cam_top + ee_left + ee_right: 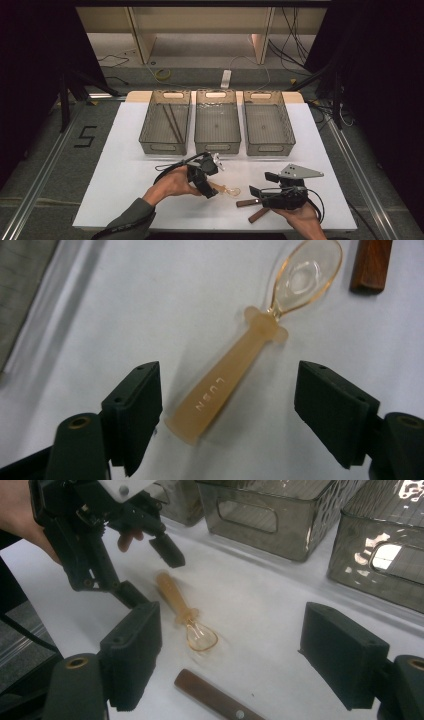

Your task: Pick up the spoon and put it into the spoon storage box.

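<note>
Three clear bins [217,125] stand along the far side; one amber spoon [227,190] lies near the middle, straddled by the left gripper [212,177], jaws apart and untouching. Right gripper [261,184] gapes empty beside two wooden handles [252,209]. Left gripper view reads lettering on the spoon's handle.

Overhead light is falling evenly on the white table [125,150] in the high view, while both side edges of the frame are sinking into near black. Glare is flaring on the clear bins [380,555] at the upper right of the right gripper view. The amber spoon [235,365] is casting a faint soft shadow; the near jaws are blurring slightly at the bottom.
</note>
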Demonstrator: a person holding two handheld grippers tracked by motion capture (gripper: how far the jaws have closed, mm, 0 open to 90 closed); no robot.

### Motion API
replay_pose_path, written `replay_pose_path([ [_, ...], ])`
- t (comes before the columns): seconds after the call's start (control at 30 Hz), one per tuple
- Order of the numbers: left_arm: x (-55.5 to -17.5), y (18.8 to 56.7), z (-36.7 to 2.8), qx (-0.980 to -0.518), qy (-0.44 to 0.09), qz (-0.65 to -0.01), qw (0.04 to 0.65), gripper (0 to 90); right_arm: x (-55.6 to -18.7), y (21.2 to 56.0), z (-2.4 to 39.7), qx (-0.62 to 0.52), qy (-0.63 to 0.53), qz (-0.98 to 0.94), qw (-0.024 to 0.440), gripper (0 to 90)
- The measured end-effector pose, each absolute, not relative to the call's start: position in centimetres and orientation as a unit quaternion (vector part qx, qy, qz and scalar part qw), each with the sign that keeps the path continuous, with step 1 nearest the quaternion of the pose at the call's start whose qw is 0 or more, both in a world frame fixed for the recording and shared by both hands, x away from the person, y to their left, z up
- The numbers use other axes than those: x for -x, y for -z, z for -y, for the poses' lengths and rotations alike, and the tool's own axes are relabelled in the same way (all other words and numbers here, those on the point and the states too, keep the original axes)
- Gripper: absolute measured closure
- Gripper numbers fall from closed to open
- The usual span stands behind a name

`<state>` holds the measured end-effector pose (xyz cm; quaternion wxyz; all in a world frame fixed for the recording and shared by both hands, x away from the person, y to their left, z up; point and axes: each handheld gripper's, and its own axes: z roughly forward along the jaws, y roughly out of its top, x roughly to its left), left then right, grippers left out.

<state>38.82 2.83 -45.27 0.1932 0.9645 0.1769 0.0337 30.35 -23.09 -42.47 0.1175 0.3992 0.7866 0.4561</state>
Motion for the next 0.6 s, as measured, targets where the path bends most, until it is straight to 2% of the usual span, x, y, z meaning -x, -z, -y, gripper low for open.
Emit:
replay_pose_path([
  [0.4,-39.1,46.3,-2.1,-0.97,-0.037,-0.164,0.173,39.3,-30.3,42.6,23.0,-0.397,-0.451,-0.791,0.118,25.4],
  [0.6,-39.5,46.3,-2.5,-0.968,-0.031,-0.17,0.183,49.3,-30.1,42.5,23.0,-0.397,-0.451,-0.791,0.118,25.5],
])
